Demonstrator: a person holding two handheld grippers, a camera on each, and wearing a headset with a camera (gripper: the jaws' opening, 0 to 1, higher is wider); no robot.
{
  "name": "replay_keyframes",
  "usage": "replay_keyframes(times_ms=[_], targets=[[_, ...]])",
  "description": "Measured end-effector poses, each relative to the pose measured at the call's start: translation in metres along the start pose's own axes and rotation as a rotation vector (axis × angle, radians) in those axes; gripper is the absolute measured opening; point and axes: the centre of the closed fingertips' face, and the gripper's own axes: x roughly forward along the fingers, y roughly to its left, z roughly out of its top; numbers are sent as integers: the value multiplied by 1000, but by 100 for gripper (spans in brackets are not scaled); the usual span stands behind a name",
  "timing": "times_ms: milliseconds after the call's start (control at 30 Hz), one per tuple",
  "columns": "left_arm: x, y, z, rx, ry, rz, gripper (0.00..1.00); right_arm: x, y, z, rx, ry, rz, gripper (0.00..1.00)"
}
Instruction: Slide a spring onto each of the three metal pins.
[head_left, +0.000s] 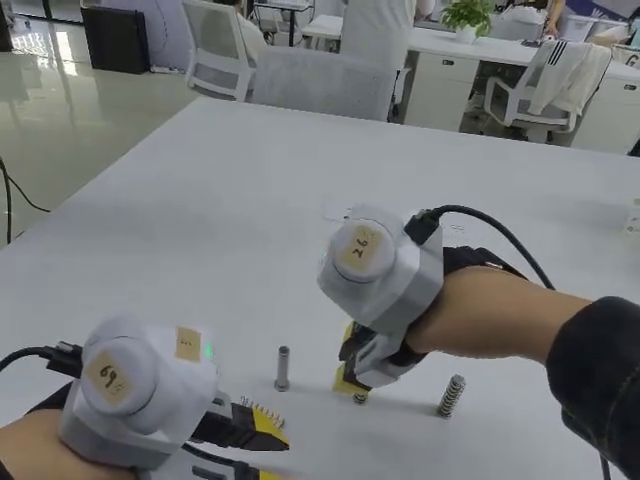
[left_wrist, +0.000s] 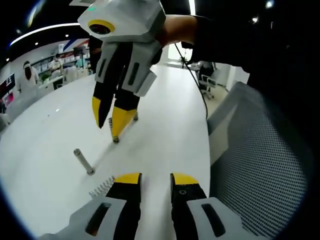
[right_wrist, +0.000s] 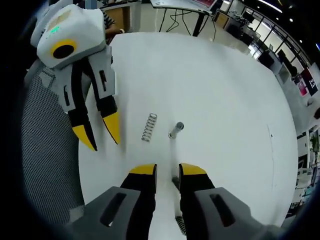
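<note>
White office chairs (head_left: 215, 52) and desks (head_left: 447, 88) beyond; glossy floor (head_left: 88, 120); potted plant (head_left: 468, 14).

Table (head_left: 200, 220) is viewed from above by the head view, faced forward and down. Left gripper view is set low, close to the surface, aimed across at the right gripper (left_wrist: 107, 131). Right gripper view is held higher, tilted down toward the left gripper (right_wrist: 104, 144). Upright pin (right_wrist: 175, 129) and loose spring (right_wrist: 149, 127) are shared by both gripper views.
</note>
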Motion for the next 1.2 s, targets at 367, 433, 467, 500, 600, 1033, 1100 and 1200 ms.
replay_keyframes(times_ms=[367,433,467,500,600,1033,1100,1200], targets=[[1,-8,-4,-7,11,-39,3,41,31,21,-10,-13,107,13],[1,-9,-4,-7,9,-45,0,46,33,21,-2,-13,115,13],[1,-9,-4,-8,9,-47,0,49,33,21,2,-10,116,13],[1,-9,-4,-9,8,-49,0,50,33,21,2,-8,115,13],[1,-9,-3,-9,6,-54,0,56,32,22,15,-7,119,13],[0,-7,-3,-15,4,-48,1,72,32,21,59,3,110,9],[0,-6,-4,-15,6,-44,3,73,32,21,38,2,105,9],[-1,-6,-5,-19,7,-42,5,69,33,18,52,16,105,8]])
